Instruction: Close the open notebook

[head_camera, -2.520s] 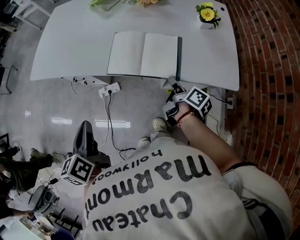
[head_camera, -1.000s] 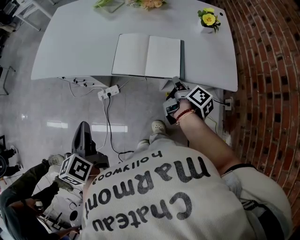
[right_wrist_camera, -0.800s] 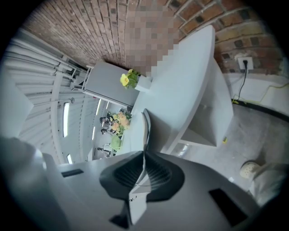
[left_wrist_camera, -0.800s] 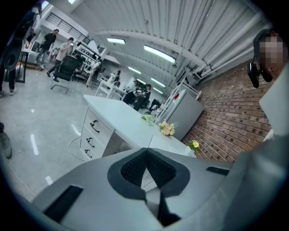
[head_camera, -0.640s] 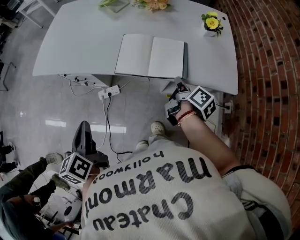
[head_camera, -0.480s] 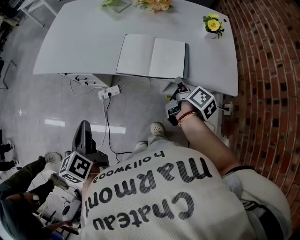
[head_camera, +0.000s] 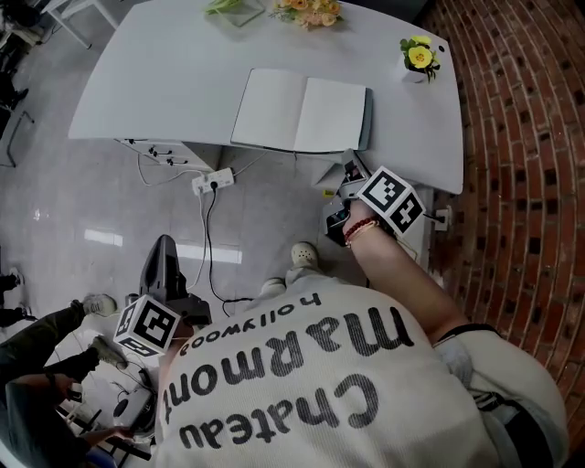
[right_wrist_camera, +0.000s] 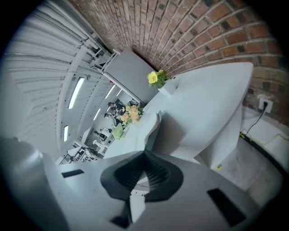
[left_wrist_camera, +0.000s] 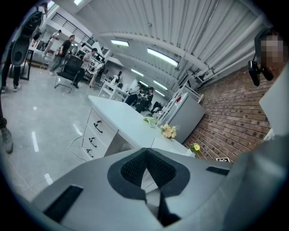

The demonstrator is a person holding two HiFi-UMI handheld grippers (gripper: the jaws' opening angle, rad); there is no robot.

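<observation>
The bench (head_camera: 164, 82) fills the top of your head view, white and mostly bare, with its near edge facing you and the brick wall (head_camera: 521, 137) close along its right end. That wall leaves little room to swing outward on the right. The open room is to the left, over the bare bench top.

The notebook (head_camera: 302, 111) lies open and flat near the middle of the bench. Its lower edge sits just beside the near rim, which is probably why you can reach a corner from below the edge. The dark cover shows as a strip down its right side.

Your right claw (head_camera: 350, 171) is at the notebook's near right corner. In the right claw view its jaws have just closed together, and the cover's corner runs straight into the point where they meet. It looks pinched there, ready to fold leftward over the pages.

Your left claw (left_wrist_camera: 145, 150) hangs low at your side, well apart from the bench, with its jaws together on nothing.

The yellow flower pot (head_camera: 419, 57) stands at the far right corner and the bouquet (head_camera: 309, 11) at the far edge. Both are clear of the cover's likely arc.
</observation>
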